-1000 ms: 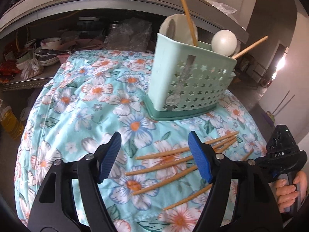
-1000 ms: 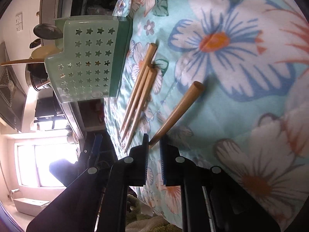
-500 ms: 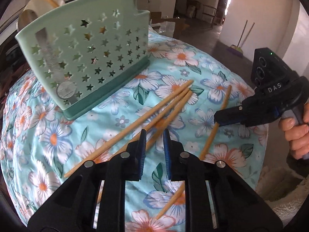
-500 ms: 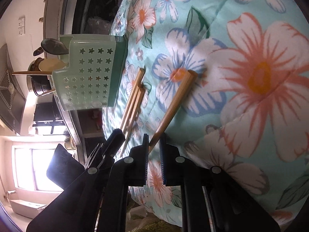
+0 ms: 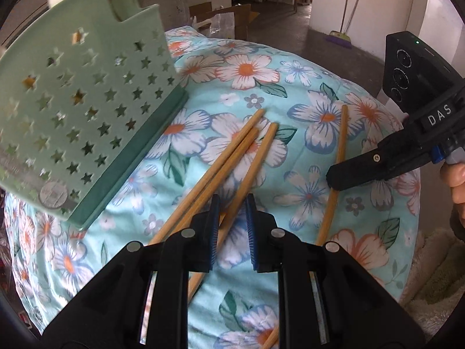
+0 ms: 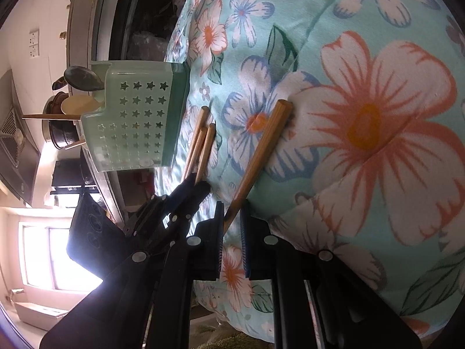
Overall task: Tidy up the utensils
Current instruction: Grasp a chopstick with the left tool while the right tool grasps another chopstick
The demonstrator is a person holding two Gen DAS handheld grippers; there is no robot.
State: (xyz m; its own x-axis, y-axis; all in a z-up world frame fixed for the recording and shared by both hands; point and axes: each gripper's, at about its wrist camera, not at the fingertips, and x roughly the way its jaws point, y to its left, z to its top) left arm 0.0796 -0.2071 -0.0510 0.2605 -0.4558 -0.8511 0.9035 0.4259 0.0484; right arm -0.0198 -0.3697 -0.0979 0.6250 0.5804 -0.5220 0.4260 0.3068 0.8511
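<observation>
A mint green star-holed basket (image 5: 87, 110) (image 6: 136, 122) stands on the floral cloth with spoons and a chopstick in it. Three wooden chopsticks (image 5: 244, 145) (image 6: 203, 139) lie side by side beside its base. My left gripper (image 5: 232, 218) (image 6: 200, 187) points down at them, jaws nearly together, clamped aslant on the rightmost of the three. A fourth chopstick (image 5: 341, 133) (image 6: 261, 151) lies apart on the cloth. My right gripper (image 6: 232, 218) (image 5: 331, 177) is shut on its thin end.
The cloth-covered table (image 5: 363, 67) curves down at its right and near edges. Cardboard boxes (image 5: 223, 14) and a broom (image 5: 338, 33) are on the floor beyond. A person's hand (image 5: 456, 180) holds the right gripper's handle. A dark pot (image 6: 58, 133) sits on the counter behind the basket.
My left gripper went from wide open to nearly closed, rolled, and came down over the three chopsticks. The right gripper stayed shut on its chopstick and shifted a little across the cloth.
</observation>
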